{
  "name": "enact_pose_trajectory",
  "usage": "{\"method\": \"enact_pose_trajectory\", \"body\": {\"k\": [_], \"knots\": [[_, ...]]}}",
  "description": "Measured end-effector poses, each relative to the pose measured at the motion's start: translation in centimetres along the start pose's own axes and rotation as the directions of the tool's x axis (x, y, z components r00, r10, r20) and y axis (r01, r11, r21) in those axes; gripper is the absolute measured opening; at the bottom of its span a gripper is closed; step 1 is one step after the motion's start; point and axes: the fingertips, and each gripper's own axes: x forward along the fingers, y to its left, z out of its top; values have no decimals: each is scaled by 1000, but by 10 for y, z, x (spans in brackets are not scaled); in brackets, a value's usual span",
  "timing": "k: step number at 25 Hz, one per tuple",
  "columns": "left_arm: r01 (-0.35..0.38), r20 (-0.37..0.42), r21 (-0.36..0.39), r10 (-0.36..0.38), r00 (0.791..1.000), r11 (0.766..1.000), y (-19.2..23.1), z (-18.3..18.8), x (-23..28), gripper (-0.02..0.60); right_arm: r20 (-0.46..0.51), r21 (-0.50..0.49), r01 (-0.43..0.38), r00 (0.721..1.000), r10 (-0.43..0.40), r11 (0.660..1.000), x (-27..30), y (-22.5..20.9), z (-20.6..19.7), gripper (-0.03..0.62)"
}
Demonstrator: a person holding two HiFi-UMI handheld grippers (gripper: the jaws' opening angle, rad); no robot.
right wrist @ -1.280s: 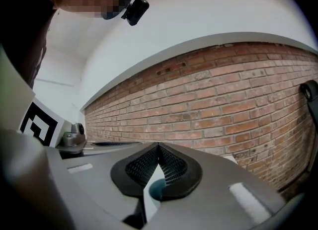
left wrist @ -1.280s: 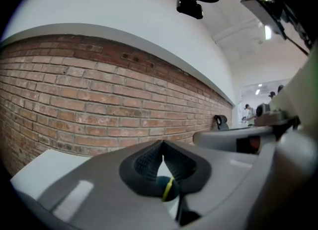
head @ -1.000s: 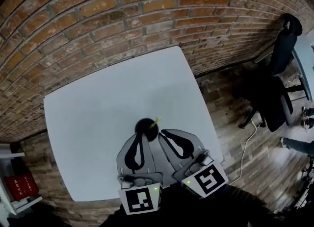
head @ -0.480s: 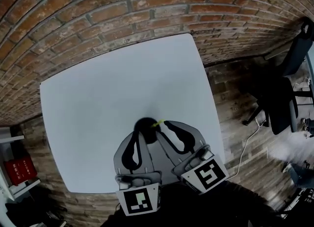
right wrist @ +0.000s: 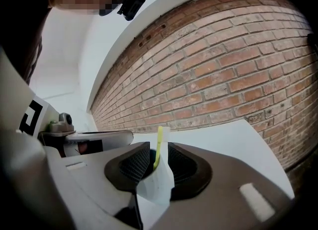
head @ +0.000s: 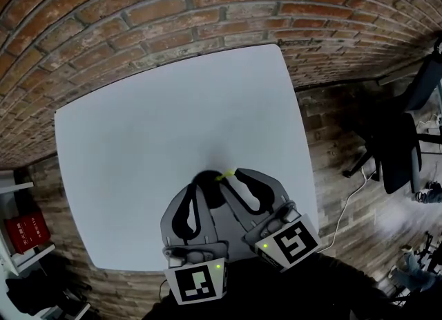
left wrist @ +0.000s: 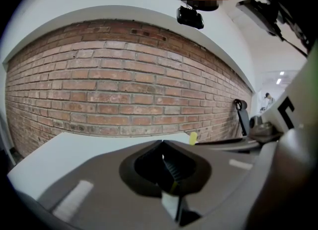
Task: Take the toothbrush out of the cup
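Observation:
A black cup (head: 207, 176) stands on the white table (head: 152, 118), mostly hidden behind my left gripper (head: 200, 186). A yellow-green toothbrush (head: 224, 175) sticks up out of it. The left gripper's (left wrist: 160, 143) tips meet and nothing shows between them; past them I see the toothbrush tip (left wrist: 193, 138). My right gripper (head: 233, 175) is at the cup's right side. Its jaws have just been opening. In the right gripper view the toothbrush (right wrist: 159, 142) stands in the gap of the right gripper (right wrist: 159, 145), and the pads do not press on it.
A brick wall (head: 207, 7) runs behind the table's far edge. Black office chairs (head: 397, 139) and a cable (head: 345, 208) are on the wooden floor to the right. At the left stands a shelf with a red box (head: 27, 232).
Both grippers have come down closer to the cup, which is now more hidden behind the left one. The right jaws have spread apart around the toothbrush.

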Motion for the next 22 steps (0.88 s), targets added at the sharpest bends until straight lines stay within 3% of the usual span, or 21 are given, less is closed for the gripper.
{"method": "enact_pose_trajectory", "body": {"k": [10,22], "knots": [[-11,-42,-17,10,999,1000,5,-9,3,8,-7,-2,-23,1000,23,1000,12,2,-2,93],[-21,-40,-33,20,999,999,14,-8,7,8,3,-44,-17,1000,17,999,21,4,7,14]]}}
